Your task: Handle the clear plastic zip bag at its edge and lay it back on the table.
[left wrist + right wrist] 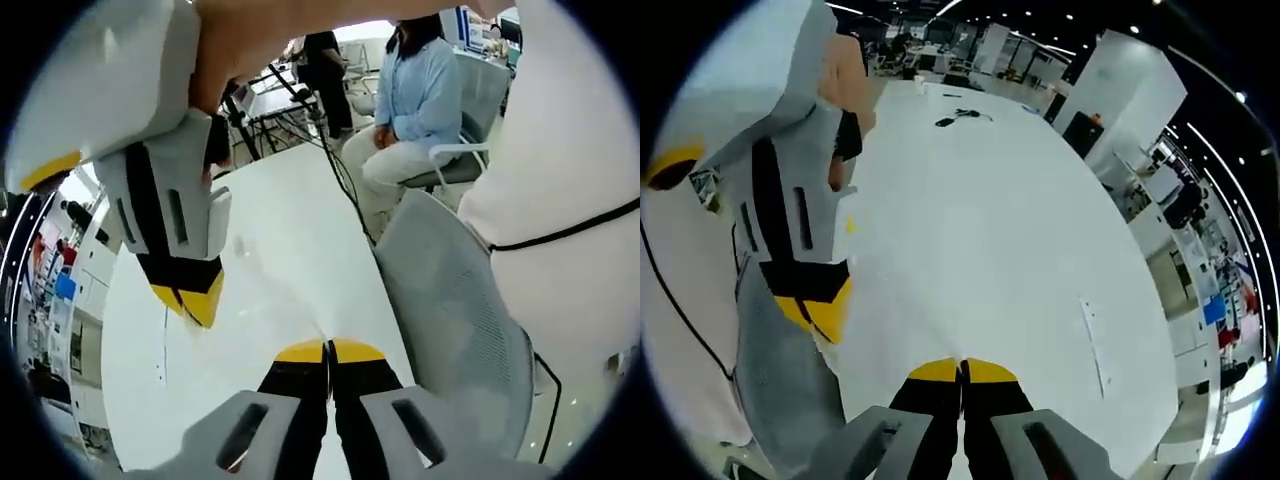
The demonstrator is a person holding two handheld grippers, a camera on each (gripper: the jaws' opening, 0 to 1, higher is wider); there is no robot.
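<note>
— The left gripper [328, 350]: jaws pressed together, pinching the edge of the clear plastic zip bag [262, 290] above the white table [290, 200].
— And the right gripper [962, 370]?
— Jaws closed too, on the same faint film [940, 300]. A grey mesh chair [455, 300] stands beside the table.

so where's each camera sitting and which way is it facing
Left gripper view: rides the left gripper, jaws together, looking across the white table towards a grey chair and a seated person; the right gripper enters upper left, with the person's white clothing at right.
Right gripper view: rides the right gripper, jaws together, looking down the long table; the left gripper enters at left.
Shared: the table, both grippers, the chair. The bag is too faint to place.
</note>
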